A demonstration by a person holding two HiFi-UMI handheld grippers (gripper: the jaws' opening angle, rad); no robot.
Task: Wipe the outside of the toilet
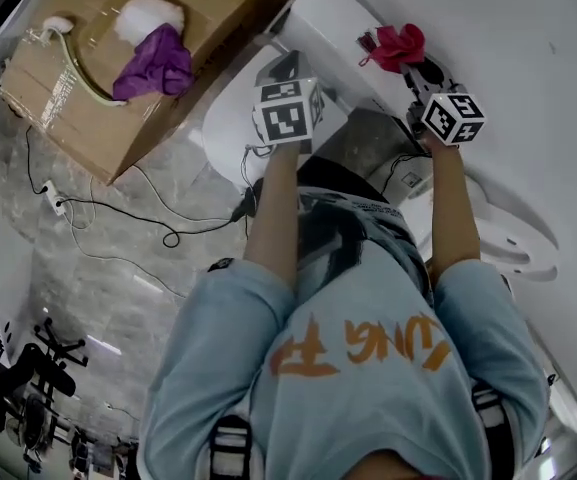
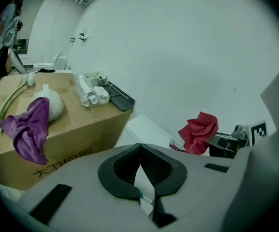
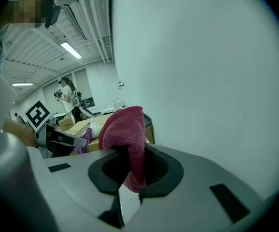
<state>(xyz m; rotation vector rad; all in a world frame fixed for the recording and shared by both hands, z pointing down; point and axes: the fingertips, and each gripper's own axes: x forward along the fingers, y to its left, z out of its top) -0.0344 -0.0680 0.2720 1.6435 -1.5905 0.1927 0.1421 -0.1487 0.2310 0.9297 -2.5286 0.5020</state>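
Note:
The white toilet (image 1: pixel 333 28) stands against the wall, and its tank (image 2: pixel 146 129) shows past the left jaws. My right gripper (image 1: pixel 410 66) is shut on a red cloth (image 1: pixel 398 46), held up above the tank near the wall. The cloth (image 3: pixel 122 129) hangs bunched between that gripper's (image 3: pixel 129 151) jaws. My left gripper (image 1: pixel 284 70) hovers over the toilet, left of the cloth. In its own view the left gripper (image 2: pixel 139 146) is shut with nothing in it, and the red cloth (image 2: pixel 198 132) shows to its right.
A cardboard box (image 1: pixel 118 78) stands left of the toilet with a purple cloth (image 1: pixel 158 63), a white fluffy pad (image 1: pixel 148 13) and a hose on it. Cables (image 1: pixel 158 230) trail over the marble floor. The white wall (image 1: pixel 528 28) is close on the right. A person (image 3: pixel 69 98) stands far off.

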